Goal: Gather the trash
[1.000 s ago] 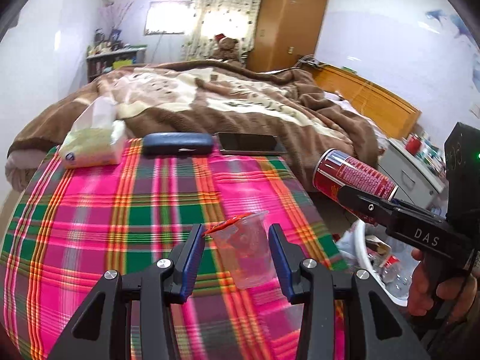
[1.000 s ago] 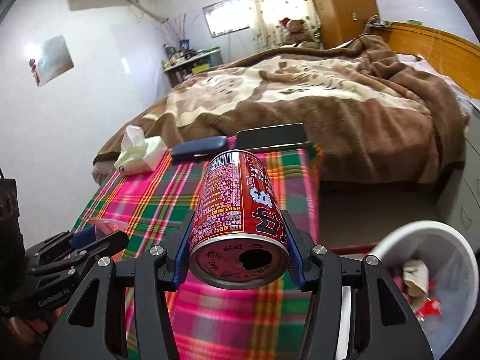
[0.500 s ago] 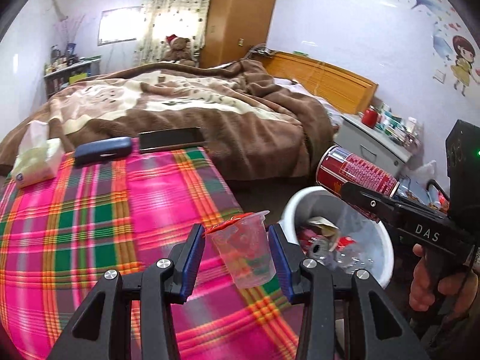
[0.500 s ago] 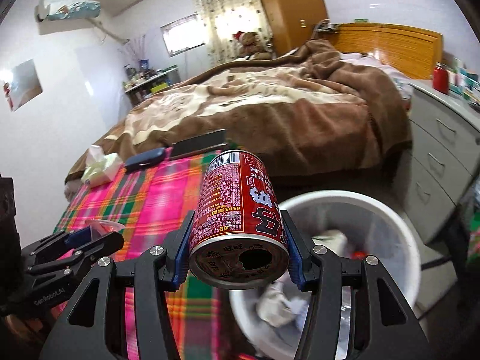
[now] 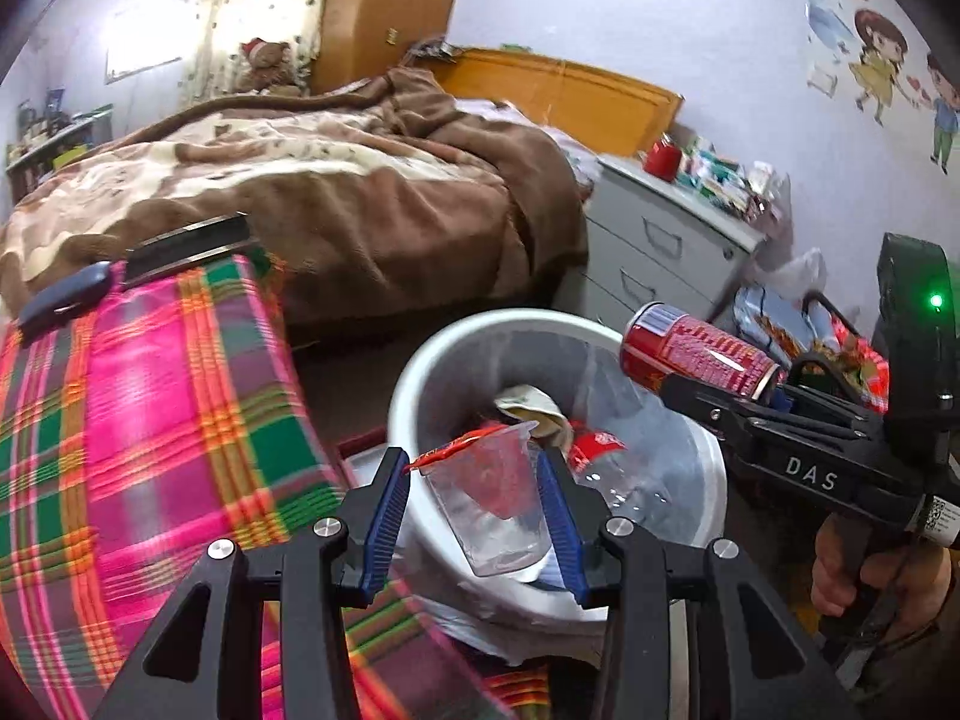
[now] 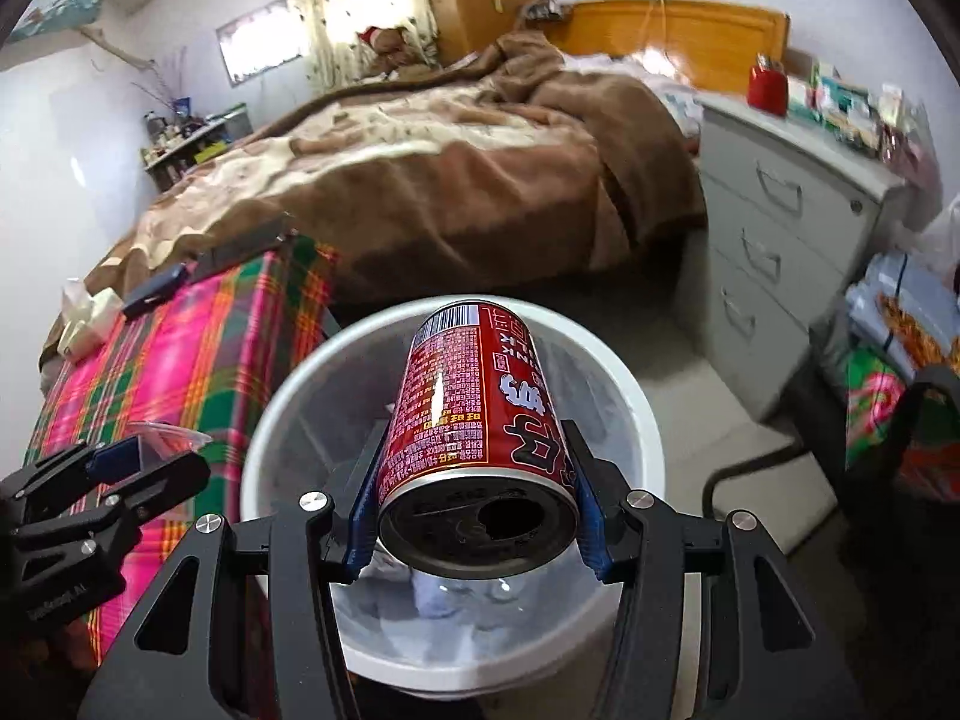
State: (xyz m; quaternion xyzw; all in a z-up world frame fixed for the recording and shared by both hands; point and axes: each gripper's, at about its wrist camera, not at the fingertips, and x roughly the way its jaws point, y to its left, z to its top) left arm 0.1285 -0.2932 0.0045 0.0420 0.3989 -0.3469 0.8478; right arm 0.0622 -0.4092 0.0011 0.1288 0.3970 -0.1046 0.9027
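Both grippers have swung off the plaid tablecloth (image 5: 180,420) to the white trash bin (image 5: 408,384). Left gripper (image 5: 480,516) is clamped on a clear plastic cup (image 5: 492,504), held above the bin's near rim. Right gripper (image 6: 474,516) is clamped on a red can (image 6: 474,420), lying sideways over the bin's mouth, among bottles and wrappers below.

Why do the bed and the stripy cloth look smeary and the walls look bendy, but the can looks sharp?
Left wrist view: the plaid cloth and bed smear from motion blur, while the plastic cup stays crisp. Right wrist view: the red can is sharp with a streak of glare, the drawers smear, and the window is blown out white. Both views: the fisheye lens curves the walls and darkens the corners.
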